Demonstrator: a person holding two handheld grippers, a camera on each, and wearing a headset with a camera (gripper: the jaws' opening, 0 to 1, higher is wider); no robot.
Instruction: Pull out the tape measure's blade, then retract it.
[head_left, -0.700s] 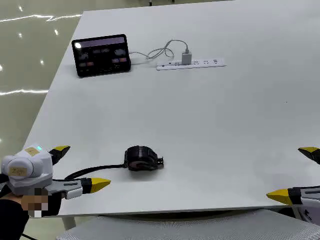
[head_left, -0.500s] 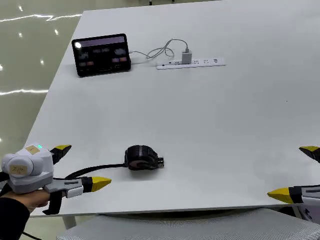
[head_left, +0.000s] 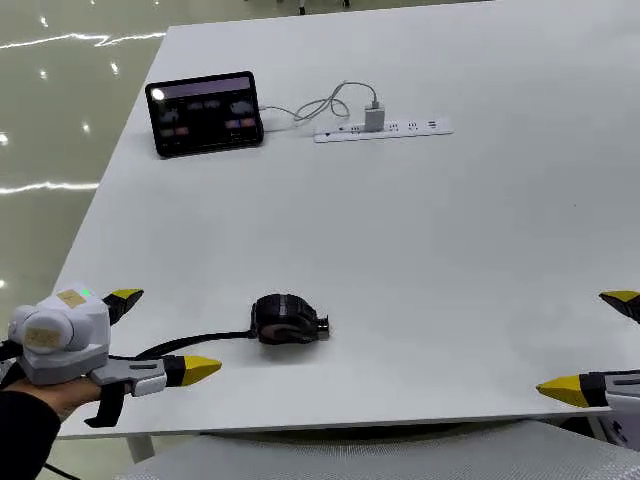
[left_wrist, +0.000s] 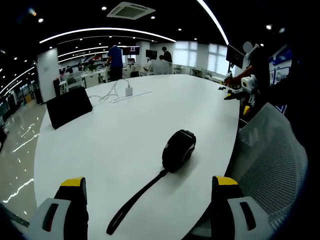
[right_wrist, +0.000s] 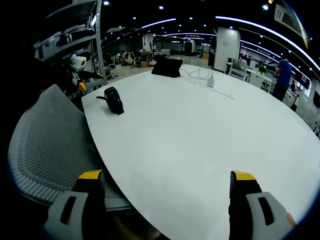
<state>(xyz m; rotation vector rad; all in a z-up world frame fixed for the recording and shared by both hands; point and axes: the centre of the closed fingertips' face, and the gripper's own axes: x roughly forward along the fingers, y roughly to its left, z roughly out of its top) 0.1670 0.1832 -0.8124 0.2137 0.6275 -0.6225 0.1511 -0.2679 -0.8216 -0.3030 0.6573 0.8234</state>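
Tape measure (head_left: 287, 319): lies on the white table (head_left: 400, 230) near the front edge, blade drawn in. Its black strap (head_left: 190, 342) trails from it toward the left gripper (head_left: 165, 332).

Left gripper: jaws spread wide and empty, near the tape measure on its left. The strap's end lies between the yellow tips (no contact with the case).

Right gripper (head_left: 588, 344): jaws likewise parted, holding nothing, well apart from the tape measure on its right.

Tablet (head_left: 205, 112) and power strip (head_left: 382, 128): far behind the tape measure, joined by a white cable (head_left: 315, 104).
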